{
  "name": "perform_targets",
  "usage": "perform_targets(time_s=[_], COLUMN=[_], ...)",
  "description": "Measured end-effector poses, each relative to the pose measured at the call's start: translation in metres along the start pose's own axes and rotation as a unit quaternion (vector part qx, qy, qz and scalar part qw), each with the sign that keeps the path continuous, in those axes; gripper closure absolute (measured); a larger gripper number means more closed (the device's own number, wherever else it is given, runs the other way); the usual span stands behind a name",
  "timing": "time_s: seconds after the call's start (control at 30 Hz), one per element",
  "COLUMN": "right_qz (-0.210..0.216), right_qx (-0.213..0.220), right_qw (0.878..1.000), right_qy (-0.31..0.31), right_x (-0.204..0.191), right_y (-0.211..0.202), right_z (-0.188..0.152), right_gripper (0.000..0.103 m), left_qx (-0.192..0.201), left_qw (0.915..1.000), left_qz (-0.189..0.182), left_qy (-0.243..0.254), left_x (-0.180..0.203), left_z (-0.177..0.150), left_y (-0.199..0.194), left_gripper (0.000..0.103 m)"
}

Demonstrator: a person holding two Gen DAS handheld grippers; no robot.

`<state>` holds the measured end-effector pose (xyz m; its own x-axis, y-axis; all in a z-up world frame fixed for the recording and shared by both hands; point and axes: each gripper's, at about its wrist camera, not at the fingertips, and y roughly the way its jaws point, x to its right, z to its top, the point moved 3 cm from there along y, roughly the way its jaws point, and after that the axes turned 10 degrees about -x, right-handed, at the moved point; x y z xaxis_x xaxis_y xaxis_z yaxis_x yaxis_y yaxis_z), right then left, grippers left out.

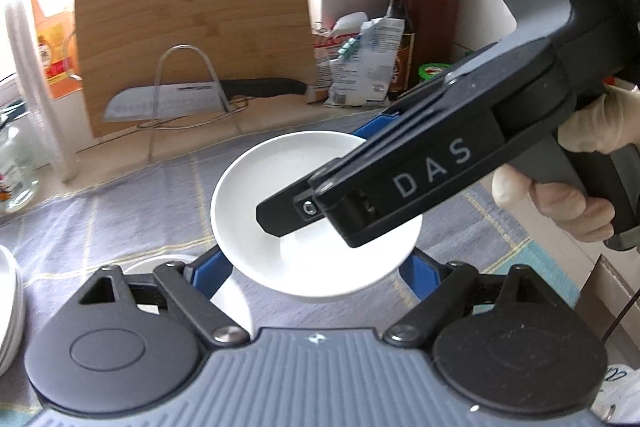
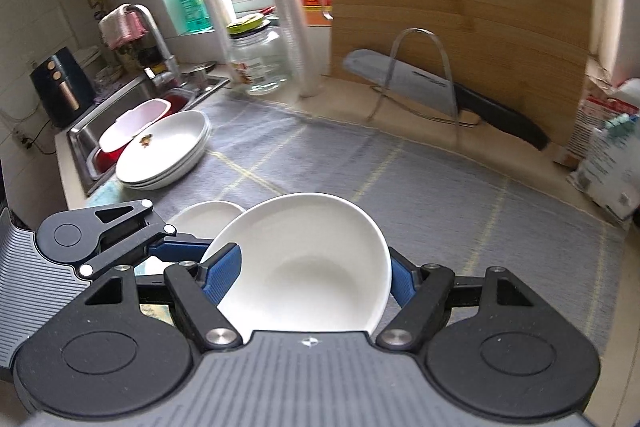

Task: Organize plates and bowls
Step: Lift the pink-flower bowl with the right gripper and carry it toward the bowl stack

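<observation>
A white bowl (image 2: 308,267) hangs tilted above the blue-grey checked cloth (image 2: 360,167), with my right gripper (image 2: 312,279) shut on it, one blue pad on each side of its rim. In the left wrist view the same bowl (image 1: 256,187) fills the middle, and the right gripper (image 1: 320,171) reaches in from the right, held by a gloved hand (image 1: 560,195). My left gripper (image 1: 316,267) sits just below the bowl, which hides its fingertips. A second white dish (image 2: 204,215) shows beside the left gripper (image 2: 176,251). Whether the left fingers press on anything cannot be seen.
A stack of white plates (image 2: 164,151) sits by the sink (image 2: 92,131) at the left. At the back stand a bamboo cutting board (image 2: 460,7), a knife (image 2: 460,95) in a wire rack, a glass jar (image 2: 260,63), stacked plastic cups (image 2: 288,15) and a knife block (image 1: 432,7).
</observation>
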<state>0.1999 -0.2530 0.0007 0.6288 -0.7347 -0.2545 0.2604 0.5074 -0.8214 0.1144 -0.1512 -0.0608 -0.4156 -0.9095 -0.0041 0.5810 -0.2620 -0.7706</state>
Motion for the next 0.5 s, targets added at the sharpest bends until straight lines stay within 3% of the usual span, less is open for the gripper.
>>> perform_targets(time_s=[0.5], right_qz=[0.032], right_qx=[-0.012], right_qw=[0.998], right_qy=[-0.053], right_x=[-0.072], right_y=[0.037], right_z=[0.029], right_gripper=[0.022], left_qx=[-0.005], left_qw=[0.9976], left_qz=[0.043], left_qy=[-0.054], left_x=[-0.053], left_z=[-0.037], left_y=[-0.032], left_gripper=[0.014])
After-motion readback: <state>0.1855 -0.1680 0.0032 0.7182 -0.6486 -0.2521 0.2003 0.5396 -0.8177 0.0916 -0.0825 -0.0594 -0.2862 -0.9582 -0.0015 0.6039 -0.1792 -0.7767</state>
